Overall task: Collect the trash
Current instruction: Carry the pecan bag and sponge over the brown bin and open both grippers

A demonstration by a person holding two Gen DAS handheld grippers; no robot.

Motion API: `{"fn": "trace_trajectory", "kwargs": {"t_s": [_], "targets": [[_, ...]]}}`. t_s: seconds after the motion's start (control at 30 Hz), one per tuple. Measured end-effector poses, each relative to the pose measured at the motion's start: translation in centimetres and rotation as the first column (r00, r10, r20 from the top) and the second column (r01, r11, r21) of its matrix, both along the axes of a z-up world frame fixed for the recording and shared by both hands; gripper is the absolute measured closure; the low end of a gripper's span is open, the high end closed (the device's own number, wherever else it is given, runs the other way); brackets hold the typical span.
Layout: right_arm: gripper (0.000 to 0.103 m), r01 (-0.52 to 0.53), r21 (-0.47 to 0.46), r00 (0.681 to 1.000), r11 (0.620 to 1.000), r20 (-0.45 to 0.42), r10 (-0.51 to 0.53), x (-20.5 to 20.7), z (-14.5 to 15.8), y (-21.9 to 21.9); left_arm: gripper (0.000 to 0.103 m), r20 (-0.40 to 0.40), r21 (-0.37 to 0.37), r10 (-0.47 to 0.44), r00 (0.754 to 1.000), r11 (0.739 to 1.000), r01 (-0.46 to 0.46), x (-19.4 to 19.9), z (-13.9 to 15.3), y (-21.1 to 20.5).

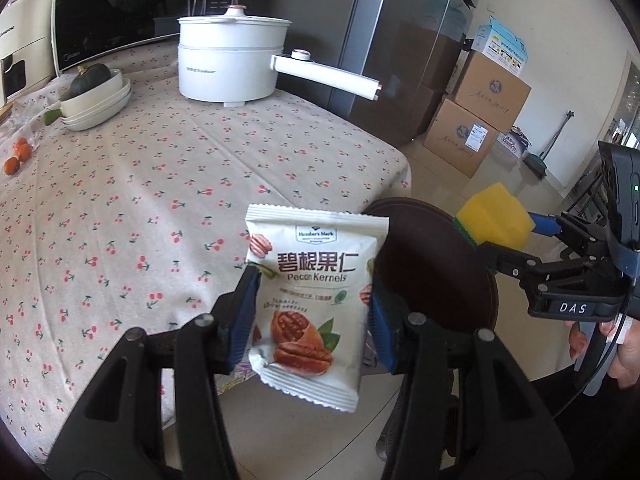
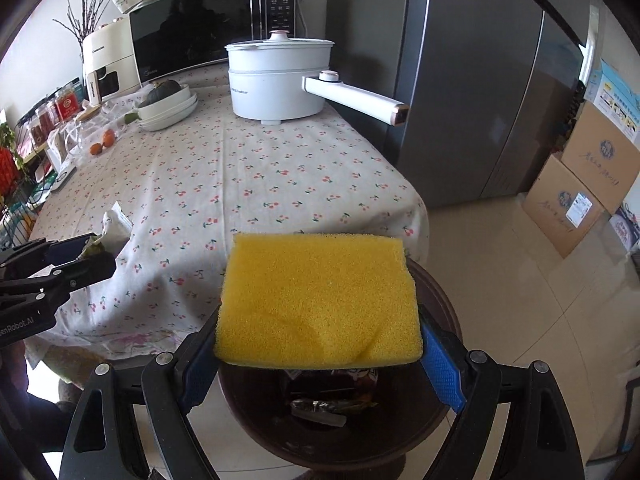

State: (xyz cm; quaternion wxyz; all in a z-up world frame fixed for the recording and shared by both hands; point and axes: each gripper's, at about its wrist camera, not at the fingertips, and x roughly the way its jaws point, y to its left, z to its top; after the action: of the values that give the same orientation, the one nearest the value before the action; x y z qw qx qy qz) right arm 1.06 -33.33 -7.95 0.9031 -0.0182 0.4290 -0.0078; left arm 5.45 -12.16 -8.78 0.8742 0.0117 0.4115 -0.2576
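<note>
Above the brown bin, already holding wrappers, your right gripper clamps a yellow sponge; beside it, your left gripper grips a pecan packet. Both await dropping.

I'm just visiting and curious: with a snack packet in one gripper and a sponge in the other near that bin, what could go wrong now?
1. The snack packet is pinched only by its side edges and hangs partly over the table, beside the bin; released now, it might miss.
2. The yellow sponge is wide; it could catch the bin's rim and bounce out.
3. The left gripper and right gripper are close together and might bump.
</note>
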Motion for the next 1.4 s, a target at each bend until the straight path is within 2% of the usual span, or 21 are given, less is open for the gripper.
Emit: {"fn": "trace_trajectory", "kwargs": {"t_s": [0.17, 0.27, 0.57, 0.63, 0.67, 0.73, 0.77, 1.03, 1.17, 1.4], "targets": [[0.014, 0.035, -0.012, 0.999, 0.999, -0.040, -0.036, -0.7, -1.5, -2.4, 0.050, -0.002, 0.003, -0.066, 0.998, 0.998, 0.067, -0.2, -1.0, -3.9], [0.010, 0.052, -0.008, 0.996, 0.999, -0.069, -0.052, -0.9, -2.3, -3.6, 0.050, -0.005, 0.006, -0.092, 0.996, 0.996, 0.092, 0.0, -1.6, -5.6], [0.008, 0.082, -0.016, 0.994, 0.997, -0.072, -0.083, -1.8, -2.5, -5.7, 0.049, -0.025, 0.014, -0.142, 0.990, 0.990, 0.142, 0.4, -3.4, -8.6], [0.008, 0.084, -0.018, 0.994, 0.996, -0.070, -0.085, -1.9, -2.5, -5.8, 0.044, -0.015, 0.000, -0.145, 0.989, 0.989, 0.145, 0.4, -3.5, -8.8], [0.008, 0.085, -0.022, 0.994, 0.996, -0.069, -0.086, -1.9, -2.4, -5.8, 0.030, -0.009, -0.008, -0.142, 0.990, 0.990, 0.142, 0.5, -3.4, -8.8], [0.008, 0.089, -0.022, 0.994, 0.996, -0.067, -0.091, -1.7, -2.4, -5.9, 0.004, -0.010, 0.006, -0.098, 0.995, 0.995, 0.098, 0.7, -3.4, -8.7], [0.008, 0.092, -0.019, 0.993, 0.996, -0.066, -0.093, -1.7, -2.3, -6.0, 0.002, 0.000, 0.017, -0.068, 0.998, 0.998, 0.068, 0.7, -3.3, -8.5], [0.008, 0.108, -0.005, 0.993, 0.994, -0.050, -0.108, -1.6, -1.7, -5.8, 0.001, 0.050, 0.103, 0.033, 0.998, 0.994, -0.038, 0.6, -2.6, -7.1], [0.007, 0.112, 0.001, 0.993, 0.994, -0.039, -0.112, -1.6, -0.6, -5.3, 0.001, 0.064, 0.104, 0.074, 0.995, 0.991, -0.081, 0.1, -1.3, -5.6], [0.007, 0.086, 0.006, 0.994, 0.996, 0.067, -0.086, -2.2, 3.3, -2.8, 0.001, 0.102, 0.117, 0.162, 0.982, 0.978, -0.173, -1.5, 2.1, -2.2]]}}
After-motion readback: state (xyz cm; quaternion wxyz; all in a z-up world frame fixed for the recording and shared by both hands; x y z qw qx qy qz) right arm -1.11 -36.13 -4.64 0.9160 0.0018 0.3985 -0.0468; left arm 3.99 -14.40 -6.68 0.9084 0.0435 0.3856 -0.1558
